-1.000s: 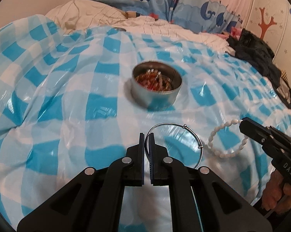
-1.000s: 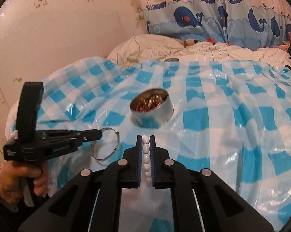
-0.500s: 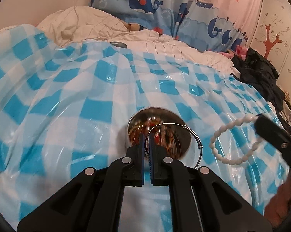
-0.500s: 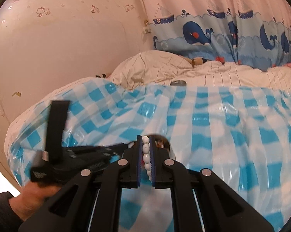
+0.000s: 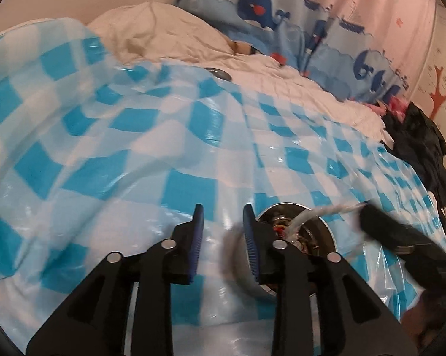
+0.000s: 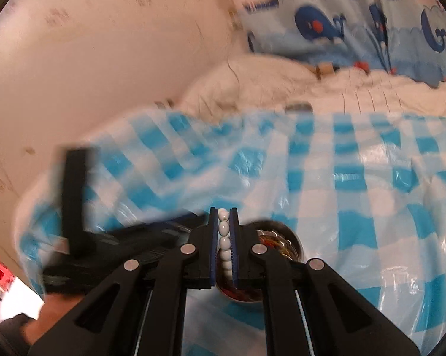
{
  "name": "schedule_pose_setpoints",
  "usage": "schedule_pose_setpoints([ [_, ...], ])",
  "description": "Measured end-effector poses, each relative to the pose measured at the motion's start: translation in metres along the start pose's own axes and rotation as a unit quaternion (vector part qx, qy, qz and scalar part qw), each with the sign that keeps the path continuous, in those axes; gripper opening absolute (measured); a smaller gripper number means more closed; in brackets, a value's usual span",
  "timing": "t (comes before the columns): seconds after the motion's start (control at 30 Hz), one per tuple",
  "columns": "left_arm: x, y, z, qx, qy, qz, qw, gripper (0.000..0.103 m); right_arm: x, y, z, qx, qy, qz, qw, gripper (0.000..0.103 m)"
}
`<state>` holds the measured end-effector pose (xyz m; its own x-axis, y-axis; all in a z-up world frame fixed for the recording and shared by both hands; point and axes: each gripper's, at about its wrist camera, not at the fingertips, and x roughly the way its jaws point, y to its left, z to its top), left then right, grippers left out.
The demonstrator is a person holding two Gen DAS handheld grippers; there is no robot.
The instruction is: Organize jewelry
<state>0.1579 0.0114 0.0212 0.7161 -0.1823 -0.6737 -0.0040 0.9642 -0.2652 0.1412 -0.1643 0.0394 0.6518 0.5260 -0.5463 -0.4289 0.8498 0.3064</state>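
The left gripper (image 5: pixel 223 225) has its jaws parted, and they have just been opening. Between the blue pads only a faint grey smear shows, low beside the right-hand finger (image 5: pixel 251 237) – too blurred to say what it is or whether it touches the pad. This gripper tilts downward over the checked plastic sheet (image 5: pixel 133 154), and its right-hand finger overlaps the rim of the round metal tin (image 5: pixel 326 228), which sits on the sheet just to its right.

The right gripper (image 6: pixel 223 237) is clenched on the white bead bracelet (image 6: pixel 223 231): a column of oval beads is pinched between its two pads, and the top bead peeks out at the fingertips. It too angles down, directly above the tin (image 6: pixel 291 243), whose reddish and gold contents show on either side of the fingers.

In the left wrist view the bracelet (image 5: pixel 320 212) appears as a pale blurred streak arching over the tin's mouth from the right gripper's dark tip (image 5: pixel 380 222). In the right wrist view the left gripper's body and upright handle (image 6: pixel 74 201) lie to the left – smeared – with a hand (image 6: pixel 50 314) beneath. Beyond the sheet lie a cream quilt (image 6: pixel 252 86) and a whale-print curtain (image 6: pixel 326 26).
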Motion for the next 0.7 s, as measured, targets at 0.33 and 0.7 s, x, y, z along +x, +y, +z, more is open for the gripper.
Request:
schedule_pose_setpoints([
  [0.33,-0.041,-0.019,-0.042,0.046,0.025,0.017,0.9985,0.056,-0.044,-0.002,-0.049,-0.043,-0.008,-0.133,0.990,0.071],
  [0.7,-0.096,-0.038,-0.097,0.101,0.022,0.048,0.9935,0.083,-0.096,0.001,-0.118,-0.020,0.005,-0.201,0.979,0.091],
])
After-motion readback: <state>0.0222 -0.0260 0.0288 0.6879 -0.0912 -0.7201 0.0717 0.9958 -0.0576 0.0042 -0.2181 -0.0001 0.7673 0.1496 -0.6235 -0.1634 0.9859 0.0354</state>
